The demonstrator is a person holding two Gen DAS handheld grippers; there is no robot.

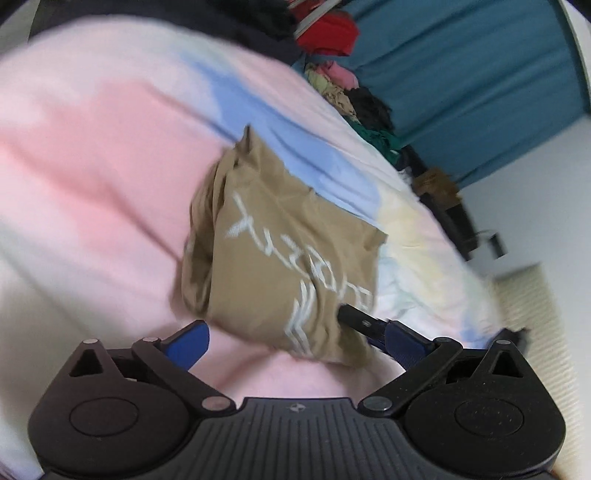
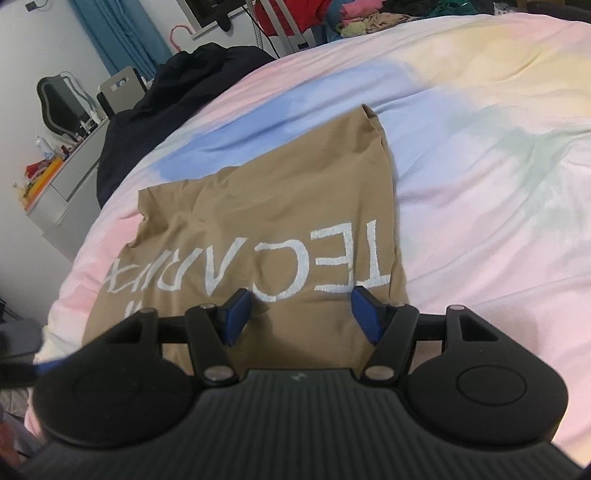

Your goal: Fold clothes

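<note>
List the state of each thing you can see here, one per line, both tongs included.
Tan shirt: partly folded, lying on the bedspread, white lettering up.
Left tongs: open, holding nothing.
Right tongs: open, over the shirt's near edge.
Bedspread: spread out, lightly wrinkled.
Clothes pile: unfolded, heaped.

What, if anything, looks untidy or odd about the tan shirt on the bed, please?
The tan shirt is folded unevenly: in the left wrist view its left edge is bunched in loose layers, and one corner sticks out past the rest. Both the left gripper and right gripper are open.
</note>
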